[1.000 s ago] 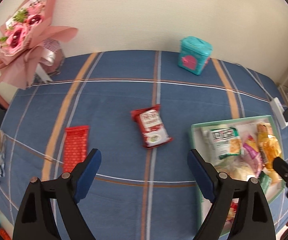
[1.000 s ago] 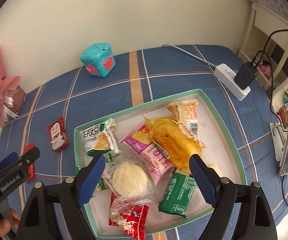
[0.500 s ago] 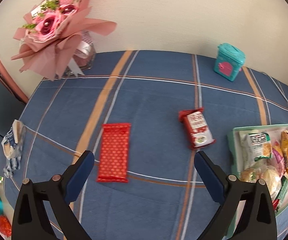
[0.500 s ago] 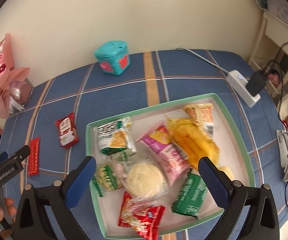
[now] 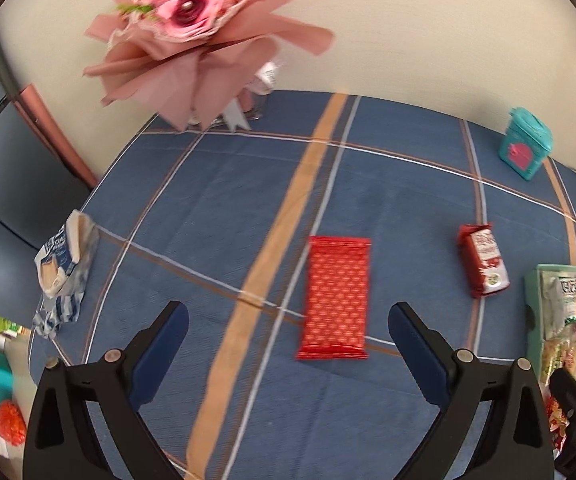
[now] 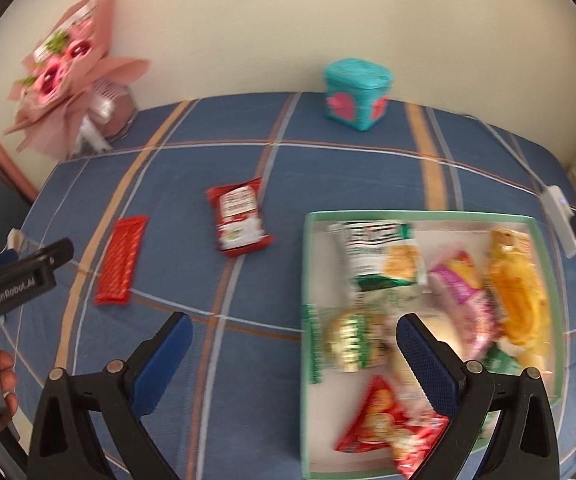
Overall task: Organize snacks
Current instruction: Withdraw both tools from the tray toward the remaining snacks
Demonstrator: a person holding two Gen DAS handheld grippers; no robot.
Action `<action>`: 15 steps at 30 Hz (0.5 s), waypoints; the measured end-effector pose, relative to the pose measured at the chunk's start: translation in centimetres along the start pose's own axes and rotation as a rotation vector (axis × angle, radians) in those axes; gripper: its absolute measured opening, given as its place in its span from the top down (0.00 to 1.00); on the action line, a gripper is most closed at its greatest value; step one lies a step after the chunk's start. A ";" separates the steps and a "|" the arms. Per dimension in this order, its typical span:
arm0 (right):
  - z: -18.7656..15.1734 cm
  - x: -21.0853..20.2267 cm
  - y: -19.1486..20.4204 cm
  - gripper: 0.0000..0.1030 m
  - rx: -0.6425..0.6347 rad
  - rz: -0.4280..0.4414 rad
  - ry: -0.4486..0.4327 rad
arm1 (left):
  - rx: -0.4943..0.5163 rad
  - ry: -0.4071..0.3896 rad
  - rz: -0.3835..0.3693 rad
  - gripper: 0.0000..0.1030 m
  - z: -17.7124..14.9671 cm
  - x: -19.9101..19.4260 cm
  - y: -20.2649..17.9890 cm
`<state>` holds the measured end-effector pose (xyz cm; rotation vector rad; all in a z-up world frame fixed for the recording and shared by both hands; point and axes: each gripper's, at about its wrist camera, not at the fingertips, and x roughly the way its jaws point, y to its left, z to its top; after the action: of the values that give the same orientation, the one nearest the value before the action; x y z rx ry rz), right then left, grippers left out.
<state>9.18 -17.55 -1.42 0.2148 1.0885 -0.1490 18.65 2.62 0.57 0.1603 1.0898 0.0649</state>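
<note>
Your left fingers (image 5: 288, 344) stand wide apart with nothing between them, and so do your right fingers (image 6: 294, 354). The flat red wrapper (image 5: 336, 297) lies just ahead of the left pair on the blue counter (image 5: 408, 200), well apart from the tray (image 6: 310, 264). It looks light, thin and slick; pinch across its narrow width, near the middle.

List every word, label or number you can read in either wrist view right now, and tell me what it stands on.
"GenRobot.AI": white lettering on the side of the left tool, seen from the right wrist camera.
Red and white snack packet on the blue cloth: has print, too blurred to read.
Green and white snack packet in the tray: large lettering, smeared, unreadable.
Blue and white packet at the table edge: print too small to read.
Red patterned bar: no text visible.
</note>
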 end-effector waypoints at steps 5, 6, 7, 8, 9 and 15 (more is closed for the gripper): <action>0.0 1.1 2.6 0.00 -0.029 0.021 0.008 | -0.038 0.020 -0.018 0.03 -0.1 1.0 1.8; 0.1 1.3 3.0 0.00 -0.032 0.019 0.007 | -0.043 0.024 -0.023 0.03 -0.2 1.1 1.9; 0.1 1.5 3.4 0.00 -0.035 0.016 0.008 | -0.044 0.028 -0.025 0.03 -0.2 1.3 2.0; 0.1 1.7 3.7 0.00 -0.038 0.019 0.010 | -0.043 0.029 -0.027 0.03 -0.2 1.4 2.1; 0.1 1.9 4.0 0.00 -0.041 0.025 0.013 | -0.043 0.030 -0.027 0.03 -0.1 1.5 2.1; 0.0 3.1 5.5 0.00 -0.058 0.049 0.025 | -0.045 0.040 -0.036 0.03 0.6 2.4 2.3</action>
<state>11.78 -12.31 -3.65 0.1915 1.1098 -0.0715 20.39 5.10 -0.89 0.0999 1.1299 0.0607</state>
